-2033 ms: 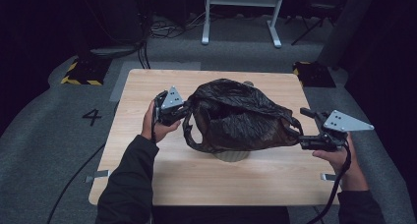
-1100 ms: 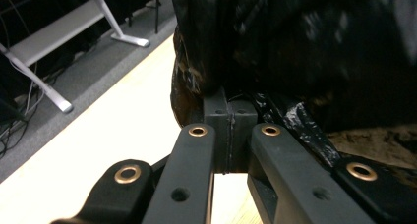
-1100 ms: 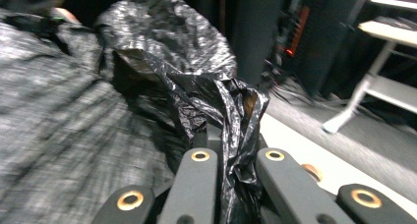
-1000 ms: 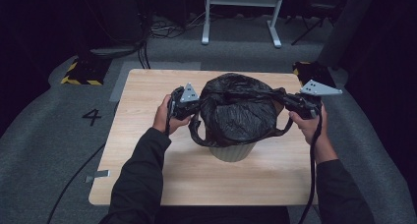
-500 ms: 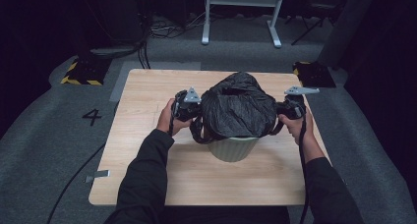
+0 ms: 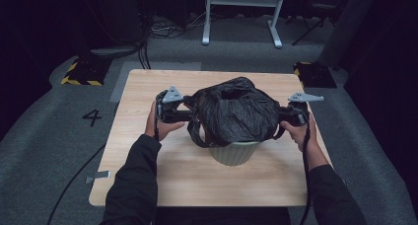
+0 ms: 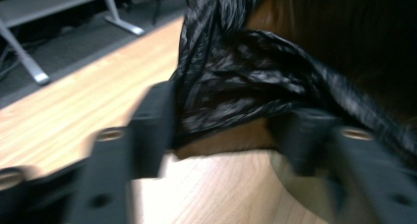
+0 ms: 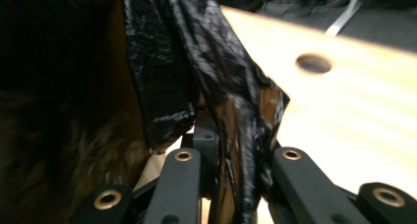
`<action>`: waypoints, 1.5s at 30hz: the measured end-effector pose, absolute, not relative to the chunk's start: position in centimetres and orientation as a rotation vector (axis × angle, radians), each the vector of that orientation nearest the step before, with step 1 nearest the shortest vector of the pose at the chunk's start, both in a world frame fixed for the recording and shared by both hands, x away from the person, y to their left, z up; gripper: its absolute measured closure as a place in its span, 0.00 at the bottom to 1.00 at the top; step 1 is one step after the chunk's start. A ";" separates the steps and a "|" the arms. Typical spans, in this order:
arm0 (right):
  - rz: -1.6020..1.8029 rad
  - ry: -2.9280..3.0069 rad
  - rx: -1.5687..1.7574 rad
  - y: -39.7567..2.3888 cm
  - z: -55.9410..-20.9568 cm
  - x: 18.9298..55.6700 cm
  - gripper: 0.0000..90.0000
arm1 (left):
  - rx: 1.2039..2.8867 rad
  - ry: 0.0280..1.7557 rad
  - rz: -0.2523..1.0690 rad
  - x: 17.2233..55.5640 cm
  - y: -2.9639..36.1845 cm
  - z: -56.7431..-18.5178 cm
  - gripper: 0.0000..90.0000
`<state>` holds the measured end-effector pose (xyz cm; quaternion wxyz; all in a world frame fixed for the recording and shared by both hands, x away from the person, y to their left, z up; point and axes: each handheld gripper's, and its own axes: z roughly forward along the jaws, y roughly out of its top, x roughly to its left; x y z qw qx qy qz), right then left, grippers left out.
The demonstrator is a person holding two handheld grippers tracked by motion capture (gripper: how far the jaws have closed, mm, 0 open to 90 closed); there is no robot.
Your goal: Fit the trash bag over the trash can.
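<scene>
A black plastic bag is draped over a pale green bin at the middle of the wooden table. My left gripper is at the bag's left side. In the left gripper view its jaws stand wide apart and blurred, with a fold of the bag lying loosely between them. My right gripper is at the bag's right side. In the right gripper view it is shut on a bunched strip of the bag. A handle loop hangs at the bag's left.
The table has a round hole near its right side. On the floor behind stand a white metal frame and two yellow-and-black blocks. A "4" is marked on the floor at left.
Both grippers first brought the bag inward and down over the bin. Since half a second ago the left gripper has moved left and its jaws have spread; the bag sits wider and lower.
</scene>
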<state>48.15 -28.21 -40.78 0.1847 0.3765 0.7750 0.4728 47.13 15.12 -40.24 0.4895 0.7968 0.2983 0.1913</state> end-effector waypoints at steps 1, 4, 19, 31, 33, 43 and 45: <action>1.317 2.167 1.053 -28.4 -40.5 47.9 0.76 | 1.915 0.730 0.470 46.9 15.6 -39.8 0.35; 1.312 2.131 0.999 -29.1 -39.5 47.0 0.58 | 1.870 0.744 0.509 46.0 16.5 -38.5 0.25; 1.315 2.024 0.935 -32.0 -36.2 43.8 0.29 | 1.832 0.719 0.574 41.0 18.5 -34.5 0.18; 1.374 2.031 0.680 -32.0 -34.7 37.9 0.28 | 1.847 0.657 0.506 37.2 18.4 -35.6 0.18; 1.373 2.072 0.608 -31.5 -35.0 36.4 0.27 | 1.853 0.630 0.469 36.6 17.9 -35.9 0.17; 1.304 2.133 0.498 -28.6 -38.5 34.2 0.21 | 1.771 0.580 0.415 37.2 16.4 -33.6 0.17; 1.272 2.121 0.488 -28.1 -38.9 34.4 0.33 | 1.759 0.589 0.419 38.0 16.0 -32.8 0.18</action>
